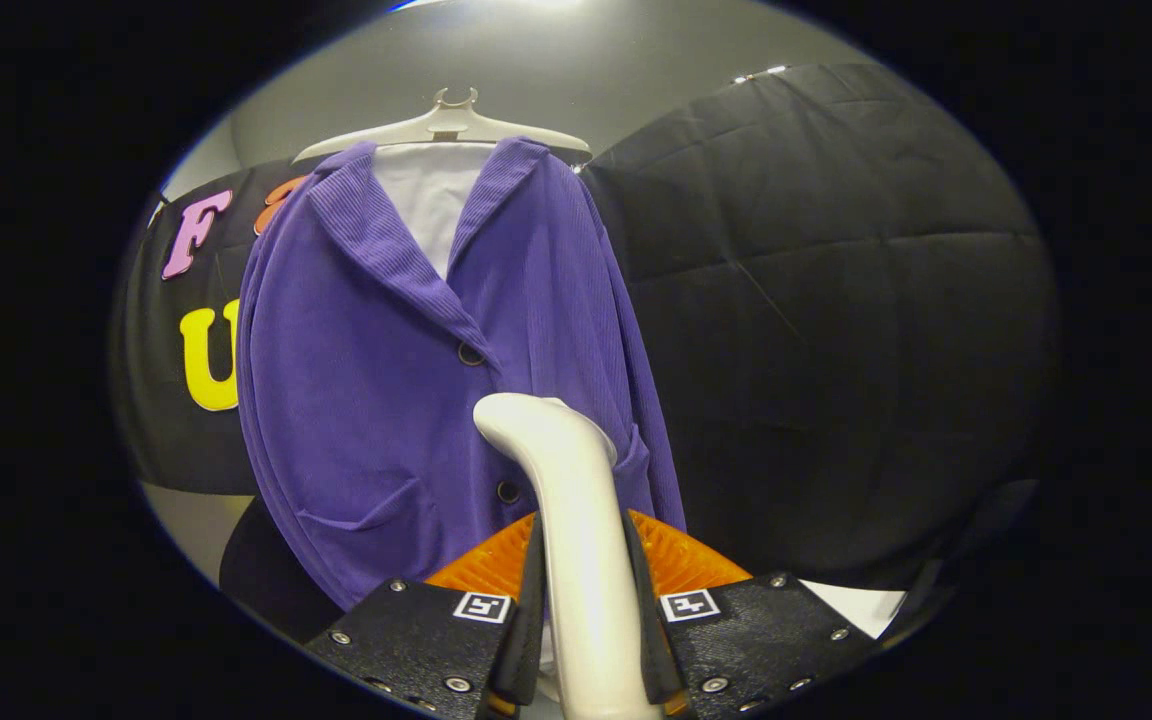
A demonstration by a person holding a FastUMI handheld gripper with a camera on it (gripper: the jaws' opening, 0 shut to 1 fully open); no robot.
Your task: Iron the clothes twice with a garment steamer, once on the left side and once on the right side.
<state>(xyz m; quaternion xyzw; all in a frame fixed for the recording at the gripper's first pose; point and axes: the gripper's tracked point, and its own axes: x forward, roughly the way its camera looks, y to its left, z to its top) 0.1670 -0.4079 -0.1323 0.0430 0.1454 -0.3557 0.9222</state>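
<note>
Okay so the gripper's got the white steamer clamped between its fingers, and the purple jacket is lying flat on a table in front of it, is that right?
Not quite. The gripper does hold the white steamer between its fingers, but the purple jacket is not lying on a table. The gripper view shows it hanging upright on a white hanger, just beyond the steamer's head, against the booth's black cloth wall.
</note>
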